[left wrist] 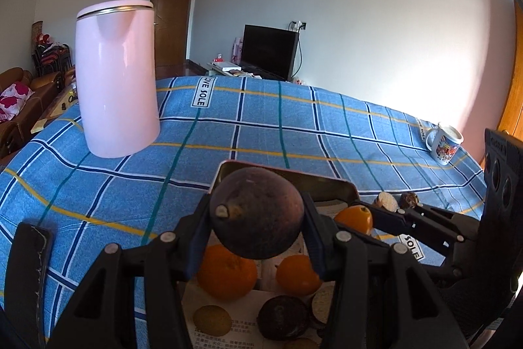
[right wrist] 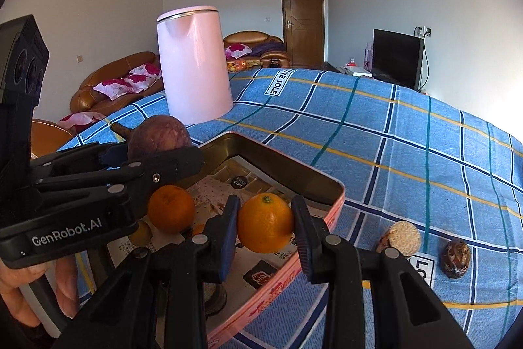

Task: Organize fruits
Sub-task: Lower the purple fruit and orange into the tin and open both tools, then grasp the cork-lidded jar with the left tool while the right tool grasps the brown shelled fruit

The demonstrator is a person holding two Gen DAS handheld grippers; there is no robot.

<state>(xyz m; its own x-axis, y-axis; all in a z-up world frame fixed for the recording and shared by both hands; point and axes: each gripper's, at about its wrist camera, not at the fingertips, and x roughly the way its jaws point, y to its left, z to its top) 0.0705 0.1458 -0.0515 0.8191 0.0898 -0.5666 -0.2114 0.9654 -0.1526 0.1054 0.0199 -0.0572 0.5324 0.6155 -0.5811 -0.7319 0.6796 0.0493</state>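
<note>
My left gripper [left wrist: 256,226] is shut on a dark purple round fruit [left wrist: 256,213] and holds it above the open tin box [left wrist: 346,188]. In the right wrist view the left gripper [right wrist: 153,152] holds that fruit [right wrist: 160,133] over the box's far left corner. My right gripper [right wrist: 264,226] is shut on an orange [right wrist: 264,223] above the box [right wrist: 327,179]; it also shows in the left wrist view [left wrist: 354,218]. Two oranges [left wrist: 227,272] [left wrist: 299,273] and a dark fruit [left wrist: 282,318] lie in the box.
A pink kettle [left wrist: 114,77] stands on the blue checked cloth [left wrist: 261,126] at the back left. A white printed mug [left wrist: 444,143] stands at the right edge. A pale round piece [right wrist: 403,237] and a dark brown piece [right wrist: 456,257] lie right of the box.
</note>
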